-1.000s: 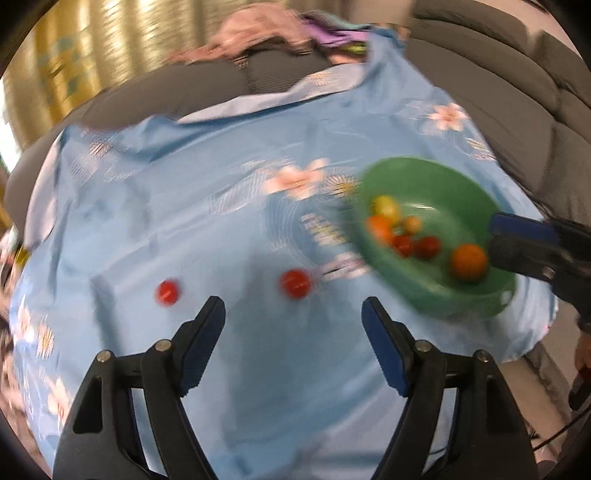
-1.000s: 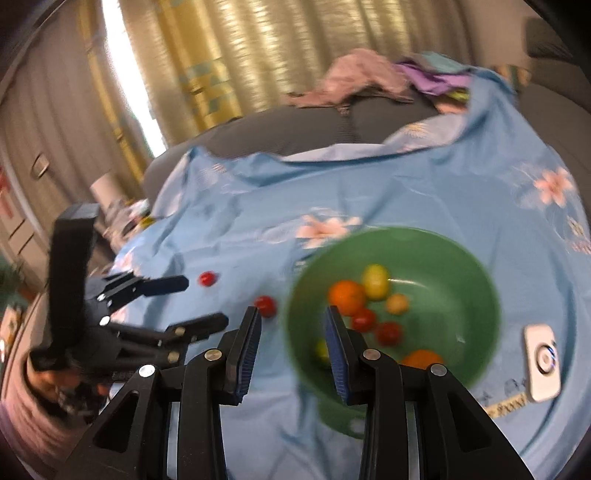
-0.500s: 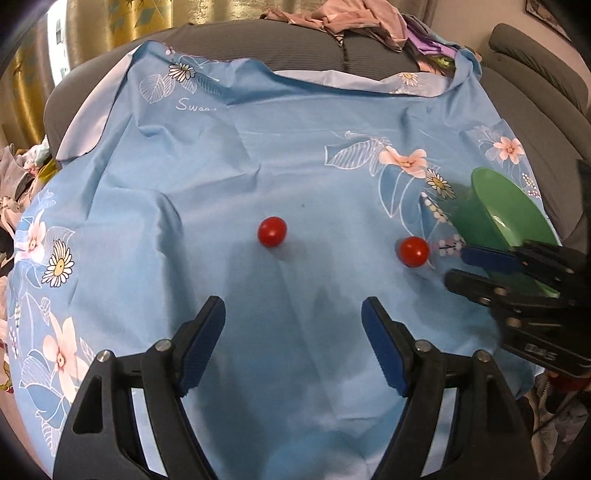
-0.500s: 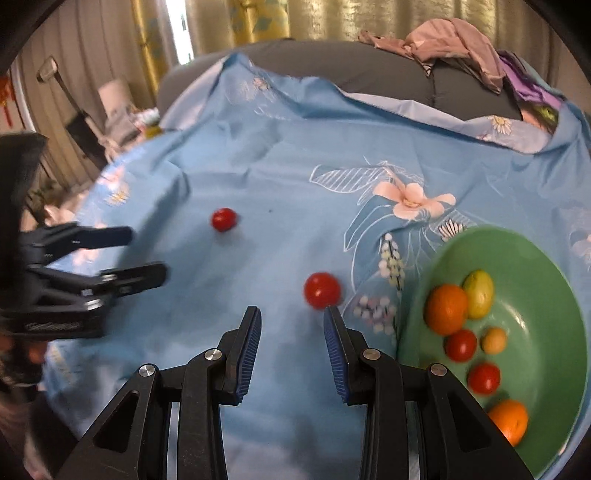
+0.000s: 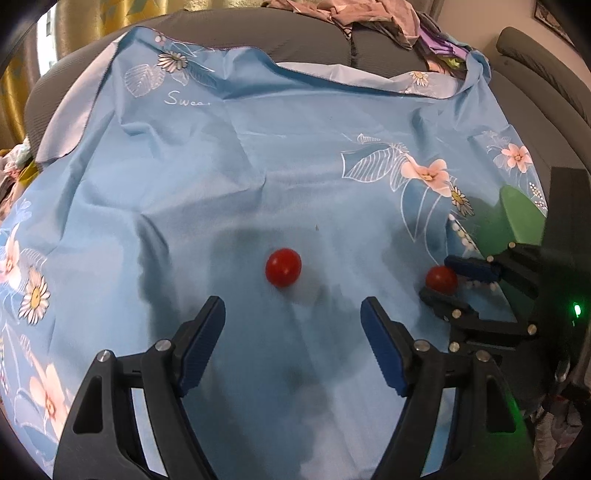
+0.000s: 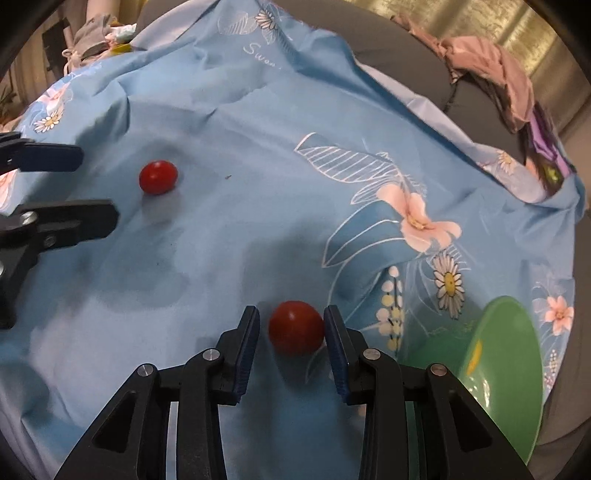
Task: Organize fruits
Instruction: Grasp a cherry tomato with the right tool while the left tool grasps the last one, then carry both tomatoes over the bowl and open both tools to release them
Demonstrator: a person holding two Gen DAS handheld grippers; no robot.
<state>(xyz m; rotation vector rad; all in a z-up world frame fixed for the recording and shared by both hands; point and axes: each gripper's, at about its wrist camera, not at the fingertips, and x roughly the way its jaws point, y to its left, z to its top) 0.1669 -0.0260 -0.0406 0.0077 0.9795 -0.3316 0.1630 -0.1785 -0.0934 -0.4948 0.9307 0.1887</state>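
Two red cherry tomatoes lie on the blue flowered cloth (image 5: 258, 166). My left gripper (image 5: 291, 310) is open, and one tomato (image 5: 283, 272) sits just beyond its fingertips. In the right wrist view the other tomato (image 6: 295, 326) rests on the cloth between the narrowly parted jaws of my right gripper (image 6: 291, 317). The right pad is at its side and a small gap shows at the left pad. The left wrist view shows that tomato (image 5: 441, 280) between the right gripper's fingers (image 5: 469, 267). The green bowl (image 6: 509, 369) stands to the right, its contents mostly hidden.
The cloth covers a grey sofa (image 5: 314, 44). A heap of pink and purple clothes (image 6: 491, 70) lies at the back. More laundry (image 6: 96, 29) sits off the cloth's far left corner. The left gripper (image 6: 96, 188) reaches in from the left around the far tomato (image 6: 158, 176).
Both grippers swung left away from the bowl and came down towards the cloth. The right gripper now straddles the nearer tomato, and the left has closed in on the other.
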